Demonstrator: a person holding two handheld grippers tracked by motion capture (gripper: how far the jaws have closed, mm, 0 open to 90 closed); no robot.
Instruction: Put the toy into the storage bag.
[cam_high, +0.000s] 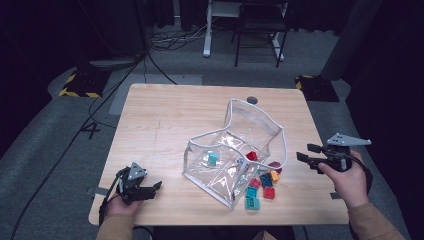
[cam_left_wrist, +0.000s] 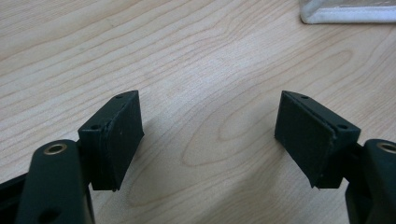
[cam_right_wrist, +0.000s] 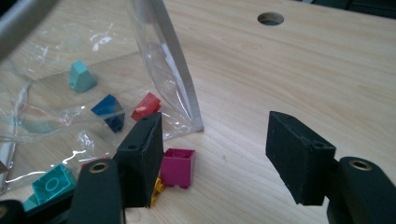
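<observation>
Both grippers empty beside a clear bag and loose blocks.

Nearest, left gripper (cam_high: 150, 189) resting on the counter (cam_high: 165, 115), fingers apart on bare wood. Right gripper (cam_high: 306, 152) held above the counter's right edge, fingers (cam_right_wrist: 140, 158) apart, nothing between. Magenta block (cam_right_wrist: 178, 167) just beside its left finger. Farther in, clear bag (cam_high: 235, 150) holding teal, blue and red blocks.
</observation>
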